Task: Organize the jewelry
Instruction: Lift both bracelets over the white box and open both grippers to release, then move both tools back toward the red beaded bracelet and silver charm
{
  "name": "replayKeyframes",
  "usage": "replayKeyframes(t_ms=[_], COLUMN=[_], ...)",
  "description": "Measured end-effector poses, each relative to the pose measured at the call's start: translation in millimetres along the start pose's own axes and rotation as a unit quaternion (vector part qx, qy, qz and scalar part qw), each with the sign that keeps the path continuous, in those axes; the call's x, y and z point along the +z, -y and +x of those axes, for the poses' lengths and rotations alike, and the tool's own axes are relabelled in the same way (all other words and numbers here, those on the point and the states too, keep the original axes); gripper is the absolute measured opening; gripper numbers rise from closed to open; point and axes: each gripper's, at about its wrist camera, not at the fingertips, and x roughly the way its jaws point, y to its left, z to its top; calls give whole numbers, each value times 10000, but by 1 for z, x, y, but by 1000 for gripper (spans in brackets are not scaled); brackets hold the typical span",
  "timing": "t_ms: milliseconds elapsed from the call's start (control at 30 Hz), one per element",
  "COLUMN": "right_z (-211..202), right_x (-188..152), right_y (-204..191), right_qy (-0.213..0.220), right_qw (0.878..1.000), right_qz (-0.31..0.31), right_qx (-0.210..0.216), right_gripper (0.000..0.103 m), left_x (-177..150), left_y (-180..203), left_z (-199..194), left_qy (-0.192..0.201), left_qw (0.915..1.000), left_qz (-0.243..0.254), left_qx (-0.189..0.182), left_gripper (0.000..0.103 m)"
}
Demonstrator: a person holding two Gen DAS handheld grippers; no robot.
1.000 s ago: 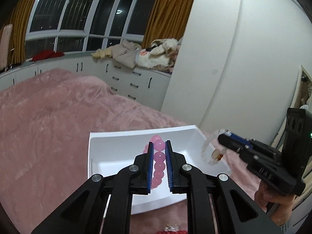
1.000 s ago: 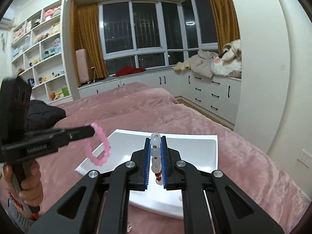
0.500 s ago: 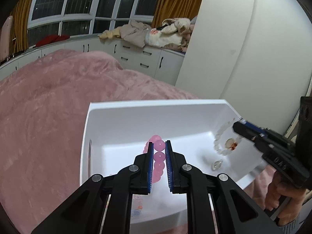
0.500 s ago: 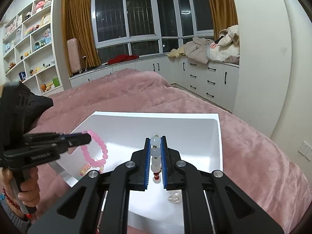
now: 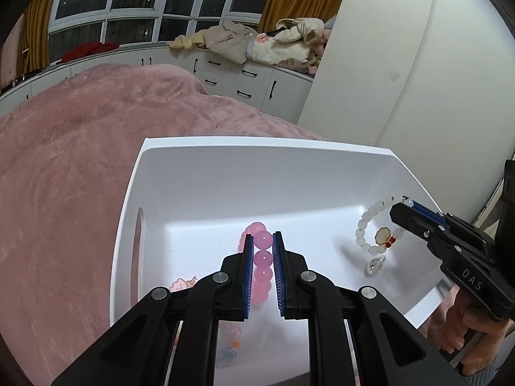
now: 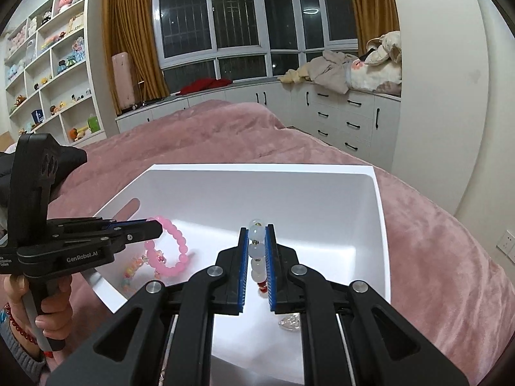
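Your left gripper (image 5: 261,247) is clamped on the pink bead bracelet (image 5: 261,265), which hangs inside the white bin (image 5: 225,173), low above its floor. Your right gripper (image 6: 256,236) is clamped on the white bead bracelet (image 6: 256,251), also inside the bin. Small trinkets (image 6: 130,271) lie on the bin floor. The bin rests on the pink blanket (image 5: 64,160).
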Motion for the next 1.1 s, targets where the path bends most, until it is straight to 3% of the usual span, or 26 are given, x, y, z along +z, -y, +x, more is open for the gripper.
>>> replayKeyframes(t_ms=[200,267,300,367,467,500,600,633,667,733,867,1100], right_z=[2,1,1,-4,-15,-20,-37,-41,-50,-66,-95,-137], right_x=[0,0,0,1,4,6,11,11,12,12,15,10], right_y=[-3,-3,-2,-1,-5,-5,-8,-9,-11,-16,-21,-27], right_qy=[-39,-31,-20,75,194,254,460,520,620,799,1097,1222], right_qw=[10000,10000,10000,9999,9998,9997,9989,9986,9981,9968,9939,9922], right_qz=[-19,11,34,96,26,32,45,39,31,-13,-60,-120], right_qx=[-24,0,21,92,45,31,15,7,-27,-45,-39,231], right_gripper=[11,12,14,28,29,29,45,56,68,81,99,98], left_x=[-1,-1,-1,-2,-3,-3,-2,-2,-3,-4,-13,-30], left_y=[2,2,2,3,7,8,13,15,17,21,26,46], left_z=[1,0,0,-5,-13,-17,-34,-42,-48,-62,-88,-122], left_qy=[-53,-49,-36,92,155,189,375,456,517,617,781,770], left_qw=[10000,10000,10000,10000,9999,9998,9992,9988,9985,9978,9964,9954], left_qz=[35,23,22,0,29,53,90,96,101,139,142,305], left_qx=[-21,-30,-12,33,-33,-41,-87,-114,-135,-210,-310,-491], left_gripper=[17,21,30,31,31,35,55,62,64,75,85,92])
